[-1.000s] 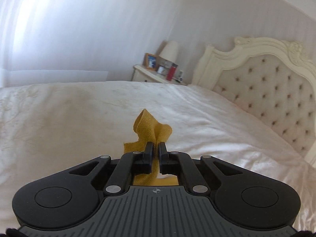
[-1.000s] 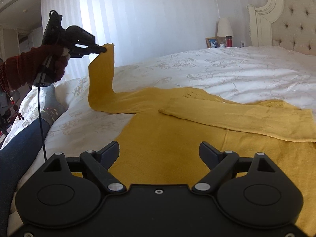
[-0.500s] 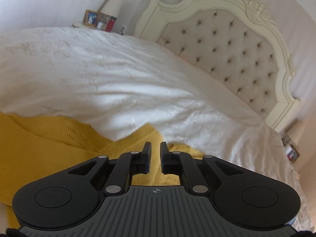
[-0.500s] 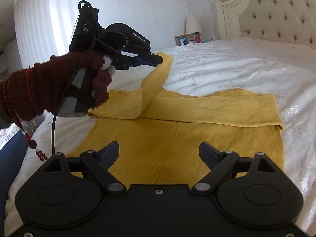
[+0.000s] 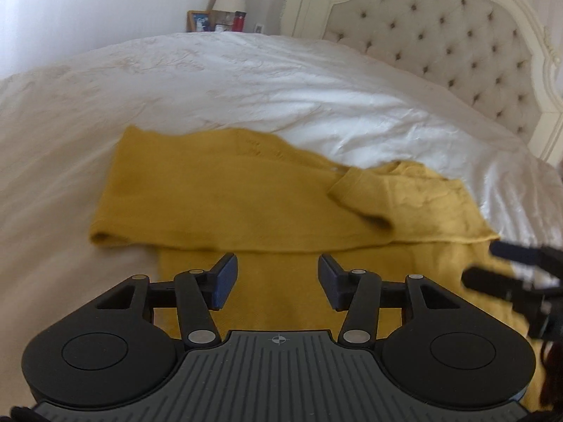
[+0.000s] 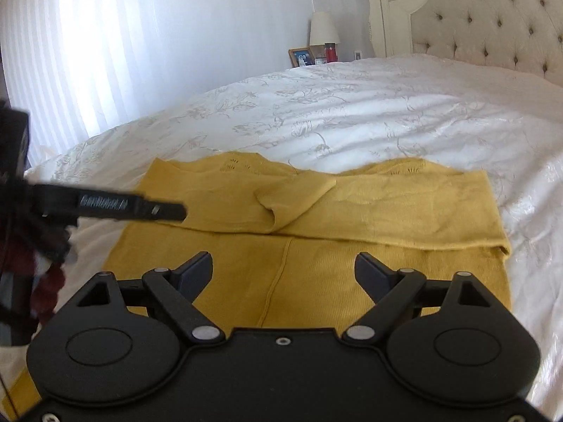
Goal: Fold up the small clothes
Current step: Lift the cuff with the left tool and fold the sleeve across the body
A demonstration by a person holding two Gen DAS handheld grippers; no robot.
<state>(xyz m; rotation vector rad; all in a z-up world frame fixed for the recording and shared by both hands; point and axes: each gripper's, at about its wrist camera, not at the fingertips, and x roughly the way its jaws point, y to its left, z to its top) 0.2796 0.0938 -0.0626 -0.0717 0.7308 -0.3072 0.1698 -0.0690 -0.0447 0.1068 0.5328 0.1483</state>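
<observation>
Both tongs are hovering low over the near hem. The right tongs are gaping wide and empty; the left tongs, just opening, are holding nothing. The yellow sweater is lying ahead on the bed, its folded sleeves running crosswise.

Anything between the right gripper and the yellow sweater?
Nothing visible. The right gripper hangs open directly over the sweater, which lies flat on the bed with both sleeves folded across it. The left gripper, jaws just opened and empty, is off to the side, not in the path.
</observation>
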